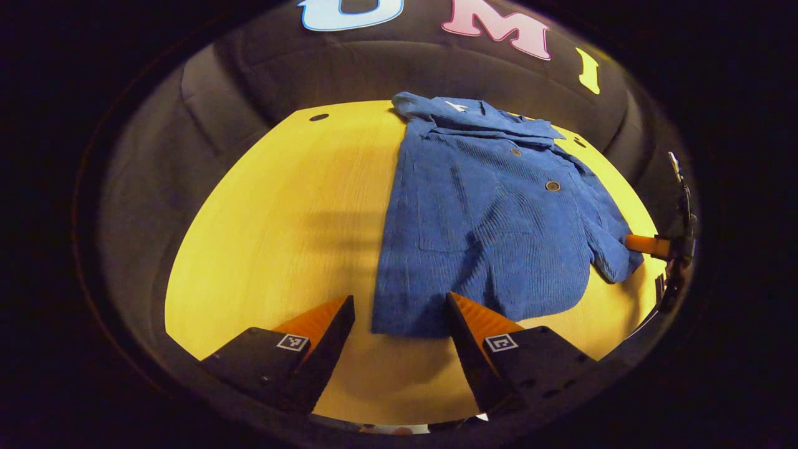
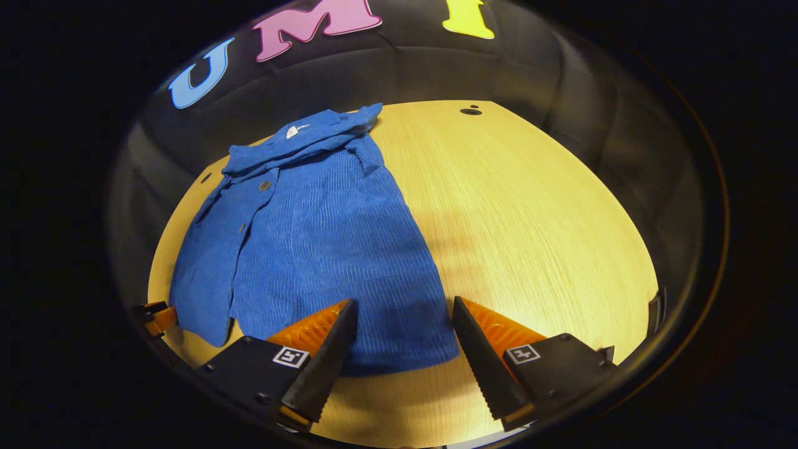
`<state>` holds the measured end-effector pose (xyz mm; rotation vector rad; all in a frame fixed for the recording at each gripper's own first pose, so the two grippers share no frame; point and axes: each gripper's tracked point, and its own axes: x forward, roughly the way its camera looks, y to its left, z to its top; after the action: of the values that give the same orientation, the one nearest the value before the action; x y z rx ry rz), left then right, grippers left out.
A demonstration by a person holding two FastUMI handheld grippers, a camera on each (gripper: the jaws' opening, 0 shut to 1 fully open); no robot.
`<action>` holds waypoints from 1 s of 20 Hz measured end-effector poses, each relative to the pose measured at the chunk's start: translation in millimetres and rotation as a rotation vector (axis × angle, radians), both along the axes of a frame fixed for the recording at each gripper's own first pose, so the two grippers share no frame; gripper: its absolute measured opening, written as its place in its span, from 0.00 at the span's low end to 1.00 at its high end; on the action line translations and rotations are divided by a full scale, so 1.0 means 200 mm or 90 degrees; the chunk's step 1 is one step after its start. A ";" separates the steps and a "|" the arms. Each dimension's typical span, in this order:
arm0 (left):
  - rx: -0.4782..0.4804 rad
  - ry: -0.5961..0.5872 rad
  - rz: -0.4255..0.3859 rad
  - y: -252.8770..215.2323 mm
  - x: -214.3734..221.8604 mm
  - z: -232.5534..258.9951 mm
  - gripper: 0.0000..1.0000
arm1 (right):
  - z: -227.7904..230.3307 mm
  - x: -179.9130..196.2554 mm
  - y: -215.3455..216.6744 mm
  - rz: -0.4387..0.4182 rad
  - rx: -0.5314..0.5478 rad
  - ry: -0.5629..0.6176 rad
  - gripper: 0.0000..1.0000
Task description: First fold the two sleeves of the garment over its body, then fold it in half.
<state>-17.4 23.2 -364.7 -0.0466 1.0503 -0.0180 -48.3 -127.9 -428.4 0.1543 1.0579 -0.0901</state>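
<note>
Nearest the lens in each view, a hand-held gripper hangs with its fingers spread wide and nothing between them: the left hand-held gripper [image 1: 399, 324] at the near left corner of the hem, the right hand-held gripper [image 2: 404, 330] at the near right corner. That pairing looks like a setup for lifting the hem, so I judge the half fold comes next. Beneath them the round wooden desk [image 1: 280, 212] gives a flat, bare surface for folding. On it the blue corduroy garment [image 1: 492, 212] lies spread, collar toward the far wall and hem near. Both sleeves already seem turned in over the body, which keeps the shape narrow. Smallest, its front buttons [image 1: 552, 185] face up.
</note>
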 end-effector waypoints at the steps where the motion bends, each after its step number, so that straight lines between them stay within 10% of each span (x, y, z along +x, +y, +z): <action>1: -0.001 0.004 0.000 -0.02 0.00 0.00 0.85 | -0.01 -0.01 0.00 0.013 -0.015 0.008 0.98; 3: -0.005 0.006 0.001 -0.05 0.01 0.00 0.83 | -0.02 -0.01 0.03 0.037 -0.026 0.017 0.89; 8: -0.063 -0.003 0.034 -0.19 0.05 0.01 0.14 | -0.03 0.02 0.10 0.002 0.025 0.032 0.23; 10: -0.117 -0.003 0.037 -0.26 0.07 0.03 0.10 | -0.01 0.05 0.15 -0.020 0.079 0.010 0.06; 20: -0.187 -0.061 0.040 -0.35 0.22 0.24 0.00 | 0.17 0.16 0.19 0.019 0.123 -0.040 0.01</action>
<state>27.3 -47.6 -315.8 -0.3426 0.9433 -0.1162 -16.6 -89.5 -393.7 0.3131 1.0055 0.0439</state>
